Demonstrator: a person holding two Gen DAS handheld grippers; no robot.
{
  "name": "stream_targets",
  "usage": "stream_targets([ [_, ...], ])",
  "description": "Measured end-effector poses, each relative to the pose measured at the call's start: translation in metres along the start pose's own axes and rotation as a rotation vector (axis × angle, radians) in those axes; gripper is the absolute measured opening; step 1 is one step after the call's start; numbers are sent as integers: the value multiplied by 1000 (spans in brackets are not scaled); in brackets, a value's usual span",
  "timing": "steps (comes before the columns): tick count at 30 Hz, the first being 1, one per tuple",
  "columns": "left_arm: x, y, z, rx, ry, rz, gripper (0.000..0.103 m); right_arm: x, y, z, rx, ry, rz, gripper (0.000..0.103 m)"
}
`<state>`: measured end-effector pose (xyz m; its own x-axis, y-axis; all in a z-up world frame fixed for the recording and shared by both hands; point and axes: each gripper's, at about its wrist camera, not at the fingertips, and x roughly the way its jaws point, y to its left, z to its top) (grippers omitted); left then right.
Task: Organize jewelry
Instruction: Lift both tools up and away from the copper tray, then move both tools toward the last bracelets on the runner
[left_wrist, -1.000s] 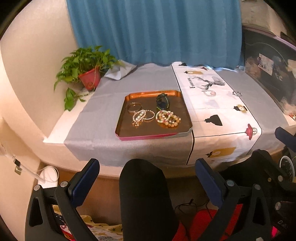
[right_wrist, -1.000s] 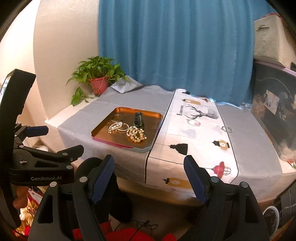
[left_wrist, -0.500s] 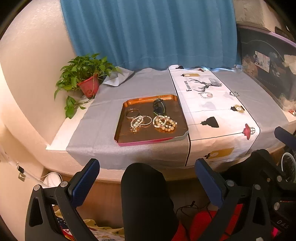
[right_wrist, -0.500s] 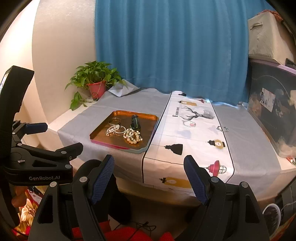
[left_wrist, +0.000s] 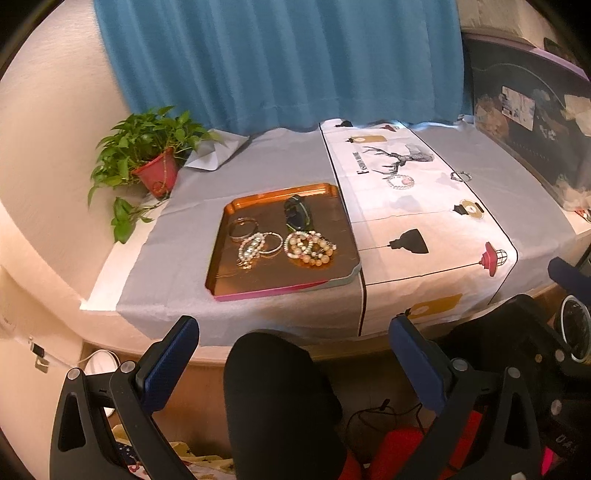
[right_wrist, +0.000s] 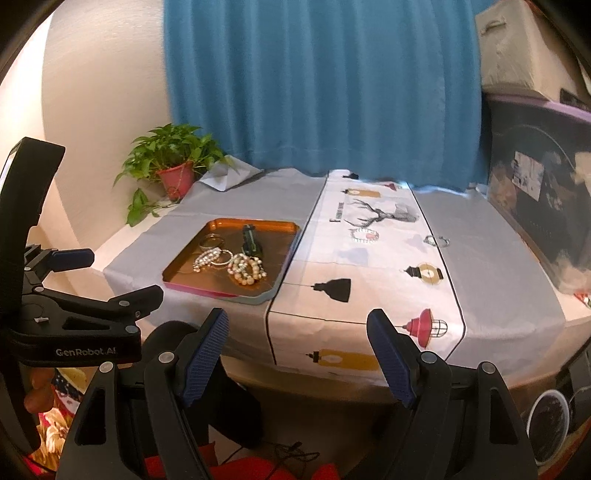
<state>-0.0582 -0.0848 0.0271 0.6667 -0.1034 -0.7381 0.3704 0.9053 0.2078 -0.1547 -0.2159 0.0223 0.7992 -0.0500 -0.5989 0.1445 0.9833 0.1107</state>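
While both tongs hang short of the table (left_wrist: 258, 177), nothing looks sorted yet. On its grey cloth sits the copper tray (left_wrist: 221, 273), holding a heap of bead bracelets (left_wrist: 310, 248), thin bangles (left_wrist: 242, 227) and a dark watch (left_wrist: 297, 213). Two small bracelets (right_wrist: 365, 235) lie apart on the printed runner (right_wrist: 384, 280). The left tongs (left_wrist: 295, 354) and right tongs (right_wrist: 297, 350) stand spread, gripping nothing.

A lived-in home room: blue curtain (right_wrist: 321, 85), potted plant (right_wrist: 173, 166), cloth-covered table (right_wrist: 498, 266), storage box (right_wrist: 528, 48).
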Motion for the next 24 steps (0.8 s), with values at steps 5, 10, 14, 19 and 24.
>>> stream_targets([
  [5,25,-15,15,14,40,-20,102,16,-18,-1,27,23,-5,78],
  [10,59,-34,37,33,93,-51,102,39,-50,-3,99,50,-43,78],
  [14,89,-54,65,54,99,-67,102,65,-88,-2,152,90,-94,78],
  [19,134,-79,107,53,127,-107,102,93,-148,14,199,92,-183,78],
  [24,189,-106,165,30,110,-143,102,143,-214,46,200,97,-286,79],
])
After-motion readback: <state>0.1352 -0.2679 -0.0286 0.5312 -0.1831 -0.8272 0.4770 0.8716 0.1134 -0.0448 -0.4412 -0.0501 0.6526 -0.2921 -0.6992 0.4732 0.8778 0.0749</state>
